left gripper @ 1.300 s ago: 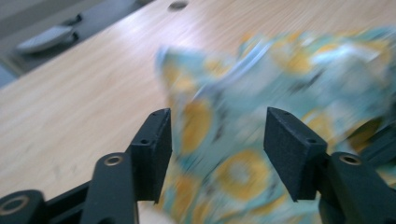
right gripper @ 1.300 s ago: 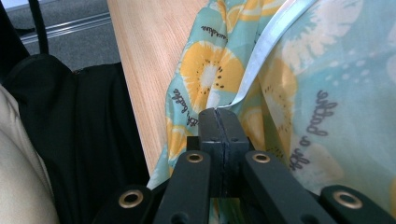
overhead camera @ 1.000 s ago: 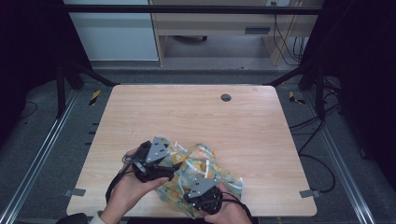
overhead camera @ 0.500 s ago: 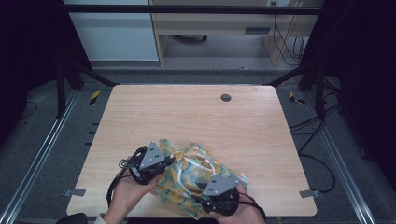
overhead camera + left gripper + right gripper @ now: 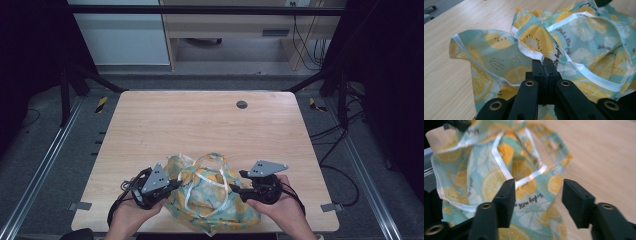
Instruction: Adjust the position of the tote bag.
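1. Teal fabric bag [image 5: 210, 192] with a yellow citrus-slice print, white-trimmed edges, crumpled at the near edge of the wooden tabletop [image 5: 200, 125].
2. Left gripper [image 5: 172, 186]: jaws clamped on the bag's white hem.
3. Right gripper [image 5: 234, 189]: jaws apart, just been opening, fabric loose between them.

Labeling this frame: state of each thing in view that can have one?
lemon-print fabric bag: crumpled, lying on the table near its front edge, white-trimmed handles loose
left tongs: shut on the bag's white-trimmed edge
right tongs: jaws apart, just been opening, fabric between them but not pressed
table: bare wood beyond the bag
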Demonstrator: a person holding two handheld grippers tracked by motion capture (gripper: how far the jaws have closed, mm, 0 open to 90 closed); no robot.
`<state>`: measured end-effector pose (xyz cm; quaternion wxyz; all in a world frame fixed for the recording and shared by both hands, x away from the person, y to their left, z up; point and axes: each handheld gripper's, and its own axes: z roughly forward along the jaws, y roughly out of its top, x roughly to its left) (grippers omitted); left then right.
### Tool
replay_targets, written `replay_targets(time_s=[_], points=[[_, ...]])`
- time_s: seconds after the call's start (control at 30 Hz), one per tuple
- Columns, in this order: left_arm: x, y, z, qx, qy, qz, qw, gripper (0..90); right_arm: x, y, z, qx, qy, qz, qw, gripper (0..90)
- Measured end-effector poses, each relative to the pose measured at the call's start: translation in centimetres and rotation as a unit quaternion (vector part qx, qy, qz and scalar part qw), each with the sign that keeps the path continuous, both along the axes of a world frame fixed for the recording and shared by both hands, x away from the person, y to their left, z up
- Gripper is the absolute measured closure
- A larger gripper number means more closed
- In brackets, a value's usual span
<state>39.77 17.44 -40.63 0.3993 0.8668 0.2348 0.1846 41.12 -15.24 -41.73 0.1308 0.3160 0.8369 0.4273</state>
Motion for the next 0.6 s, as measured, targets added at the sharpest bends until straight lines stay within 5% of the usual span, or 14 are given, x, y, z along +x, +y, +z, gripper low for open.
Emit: replay_targets(time_s=[0.17, 0.37, 0.6], points=[[0.2, 0.2, -0.6, 0.011, 0.004, 0.002, 0.9999, 90.0, 0.4, 0.2, -1.8, 0.007, 0.04, 0.003, 0.9992, 34.0], [0.3, 0.4, -1.0, 0.009, 0.003, 0.009, 0.9999, 90.0, -0.4, 0.2, -2.0, 0.008, 0.027, 0.024, 0.9993, 85.2], [0.1, 1.6, 0.1, -0.028, -0.032, 0.035, 0.9985, 90.0, -0.8, -0.9, -0.9, 0.013, -0.023, -0.018, 0.9995, 89.7]])
